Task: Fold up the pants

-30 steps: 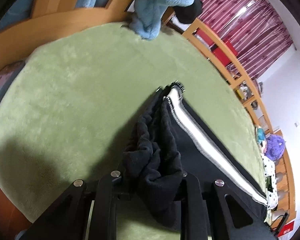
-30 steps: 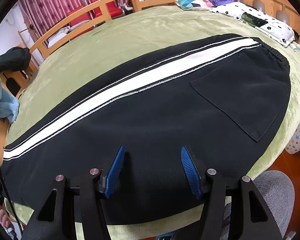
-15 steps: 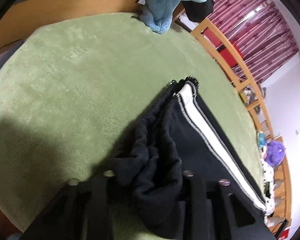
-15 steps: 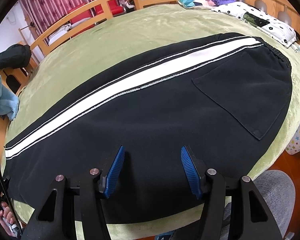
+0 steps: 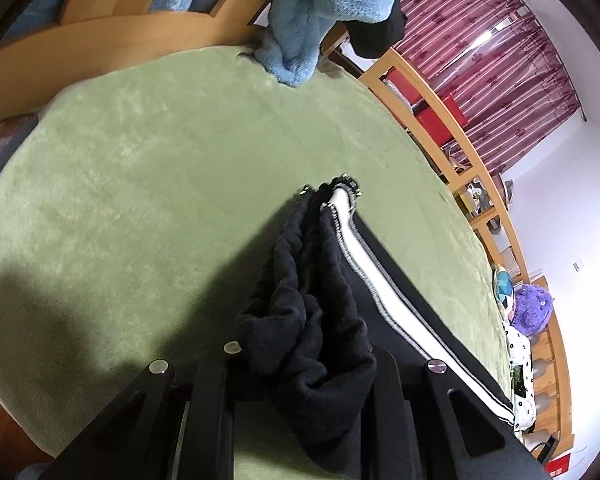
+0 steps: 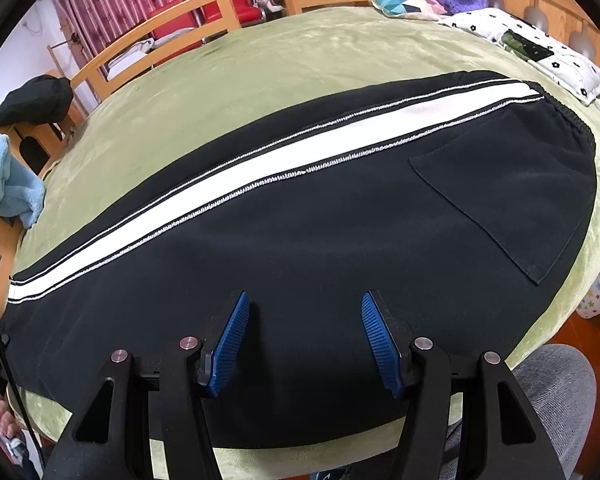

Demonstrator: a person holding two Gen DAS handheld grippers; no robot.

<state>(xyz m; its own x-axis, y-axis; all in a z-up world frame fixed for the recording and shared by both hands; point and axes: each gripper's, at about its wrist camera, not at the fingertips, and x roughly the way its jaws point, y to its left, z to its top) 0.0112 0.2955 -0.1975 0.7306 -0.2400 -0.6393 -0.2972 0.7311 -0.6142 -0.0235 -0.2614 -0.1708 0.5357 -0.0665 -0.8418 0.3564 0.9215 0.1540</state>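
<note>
Your left gripper (image 5: 300, 360) clamps the bunched hem of the pants (image 6: 300, 240), soft, limp fleece that sags. Your right gripper (image 6: 304, 340) gapes empty above the flat leg; pinch both layers at an edge.

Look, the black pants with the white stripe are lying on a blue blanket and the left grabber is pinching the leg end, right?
Nearly. The blanket under the pants is green, not blue; the right wrist view shows it. The left gripper does pinch the leg end.
</note>
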